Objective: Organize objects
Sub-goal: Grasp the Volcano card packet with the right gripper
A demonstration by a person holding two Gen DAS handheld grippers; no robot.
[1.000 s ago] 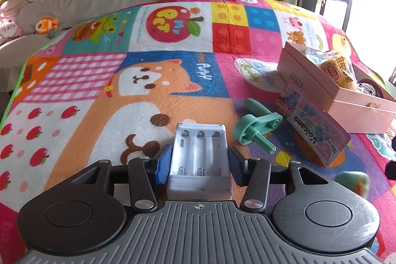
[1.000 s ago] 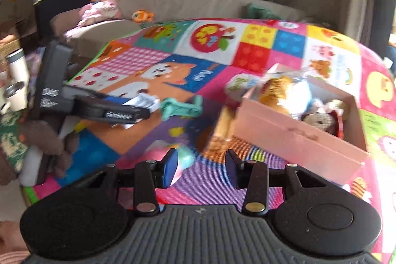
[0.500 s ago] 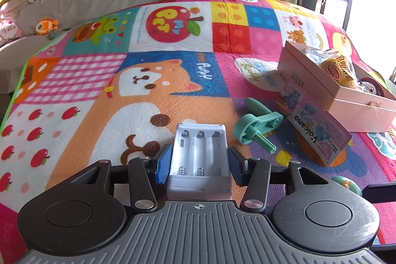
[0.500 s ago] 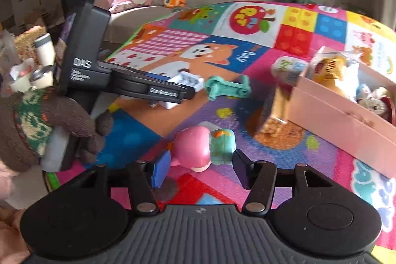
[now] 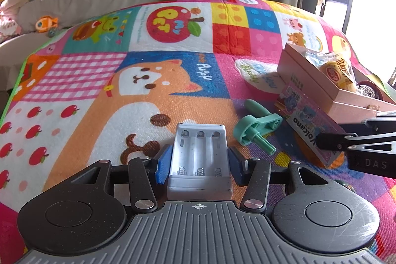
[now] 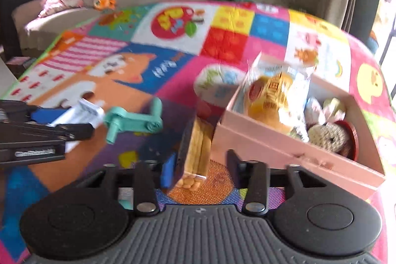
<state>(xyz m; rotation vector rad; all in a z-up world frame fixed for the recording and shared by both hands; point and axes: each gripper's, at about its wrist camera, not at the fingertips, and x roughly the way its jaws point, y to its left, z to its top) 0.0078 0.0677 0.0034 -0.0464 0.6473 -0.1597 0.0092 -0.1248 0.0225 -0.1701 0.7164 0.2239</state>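
1. Left gripper [image 5: 199, 163]: blue fingers clamp the white battery holder [image 5: 200, 160] on the play mat [image 5: 104, 81], left of the pink box [image 6: 292, 140].
2. Right gripper [image 6: 200, 168]: fingers just narrowing, part-open around the Volcano snack pack [image 6: 195, 152] leaning on that box; contact unclear through blur.
3. Green crank handle [image 5: 257, 130] lies left of the box.

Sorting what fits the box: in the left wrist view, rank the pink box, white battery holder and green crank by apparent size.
1. Pink box, partly cropped.
2. White battery holder, though nearness to the camera inflates it.
3. Green crank.
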